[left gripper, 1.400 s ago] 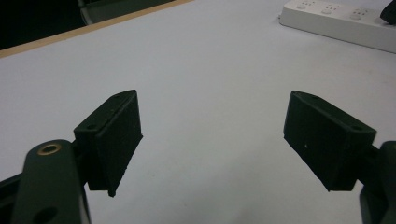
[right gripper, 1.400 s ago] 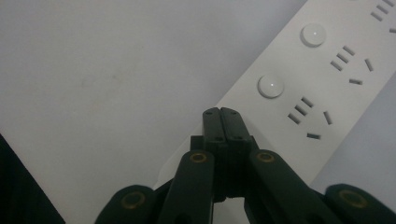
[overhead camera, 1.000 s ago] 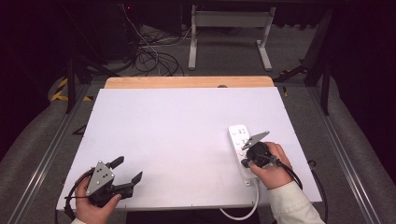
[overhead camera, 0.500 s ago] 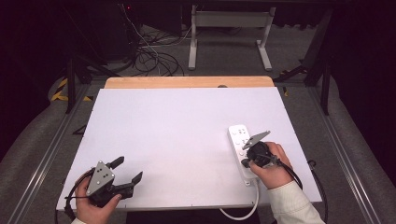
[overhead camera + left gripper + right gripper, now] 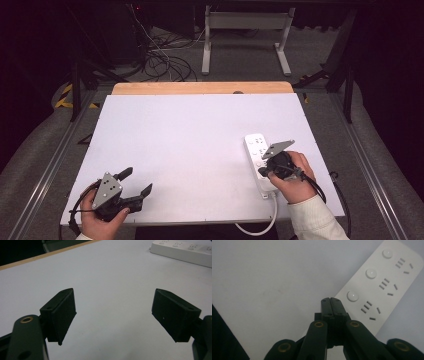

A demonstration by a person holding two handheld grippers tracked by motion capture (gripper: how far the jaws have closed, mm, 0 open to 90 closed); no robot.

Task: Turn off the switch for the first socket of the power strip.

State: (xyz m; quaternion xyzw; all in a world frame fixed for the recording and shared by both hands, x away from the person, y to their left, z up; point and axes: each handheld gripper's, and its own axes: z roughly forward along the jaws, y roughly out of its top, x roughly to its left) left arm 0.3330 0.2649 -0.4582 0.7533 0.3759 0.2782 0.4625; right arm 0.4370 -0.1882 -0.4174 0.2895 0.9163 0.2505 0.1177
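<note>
A white power strip (image 5: 259,160) with round buttons and sockets lies on the white table (image 5: 190,135) at the right, its cord running off the front edge. My right gripper (image 5: 263,172) hovers over the strip's near half; in the right gripper view its jaws are pressed together, tips (image 5: 330,300) right by a round button (image 5: 352,296) on the power strip (image 5: 384,287). My left gripper (image 5: 136,182) rests at the table's front left corner, open, with only bare table between its jaws (image 5: 113,312). The power strip (image 5: 182,250) shows far off in the left gripper view.
A wooden strip (image 5: 200,88) edges the table's far side. Beyond it stand a metal frame (image 5: 245,35) and tangled cables (image 5: 160,60) on the floor. Grey rails (image 5: 45,165) run along both sides of the table.
</note>
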